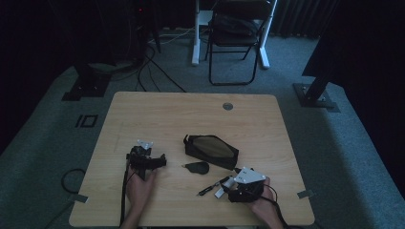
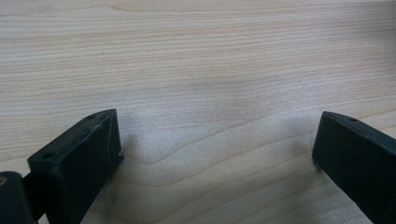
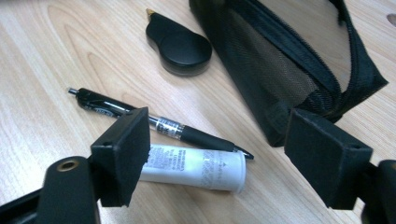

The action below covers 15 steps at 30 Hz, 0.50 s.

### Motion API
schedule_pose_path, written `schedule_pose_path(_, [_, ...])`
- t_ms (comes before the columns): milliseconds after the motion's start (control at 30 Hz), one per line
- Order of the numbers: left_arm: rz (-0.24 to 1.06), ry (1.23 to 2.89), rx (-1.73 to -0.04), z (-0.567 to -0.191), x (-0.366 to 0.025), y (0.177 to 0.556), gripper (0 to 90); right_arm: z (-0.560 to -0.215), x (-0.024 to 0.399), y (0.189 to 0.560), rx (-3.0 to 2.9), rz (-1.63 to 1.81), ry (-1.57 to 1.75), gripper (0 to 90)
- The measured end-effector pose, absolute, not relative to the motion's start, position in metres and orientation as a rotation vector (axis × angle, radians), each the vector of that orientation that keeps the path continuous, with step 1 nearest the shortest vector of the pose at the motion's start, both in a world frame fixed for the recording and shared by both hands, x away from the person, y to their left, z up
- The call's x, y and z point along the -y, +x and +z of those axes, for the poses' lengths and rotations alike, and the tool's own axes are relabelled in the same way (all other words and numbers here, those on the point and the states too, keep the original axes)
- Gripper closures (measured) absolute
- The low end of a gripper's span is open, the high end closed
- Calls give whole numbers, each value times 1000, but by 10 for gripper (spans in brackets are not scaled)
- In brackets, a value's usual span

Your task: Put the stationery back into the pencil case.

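Right gripper hangs just over the white tube, jaws spread wide, nothing pinched. The tube lies flat on the table, on the near side of the black mesh pouch, its long axis running across the gap from one jaw to the other, so a wrist turn looks needed before closing. Black pen lies touching the tube's far side, roughly parallel. Dark rounded gadget sits beside the pouch, farther off. Tube print is grey and too small to read; the pen's label likewise, possibly a brand. Left gripper, released and empty, rests well left of the pouch; the right is nearer.
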<state>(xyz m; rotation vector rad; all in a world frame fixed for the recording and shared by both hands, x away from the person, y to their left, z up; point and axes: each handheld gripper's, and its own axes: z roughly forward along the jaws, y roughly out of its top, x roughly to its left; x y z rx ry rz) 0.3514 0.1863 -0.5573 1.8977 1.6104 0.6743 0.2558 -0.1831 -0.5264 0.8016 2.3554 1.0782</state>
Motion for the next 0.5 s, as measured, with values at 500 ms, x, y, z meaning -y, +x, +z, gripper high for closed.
schedule_pose_path(500, [674, 1897, -1610, -557, -186, 351, 15, -534, 176, 251, -2409, 1012, 697, 173])
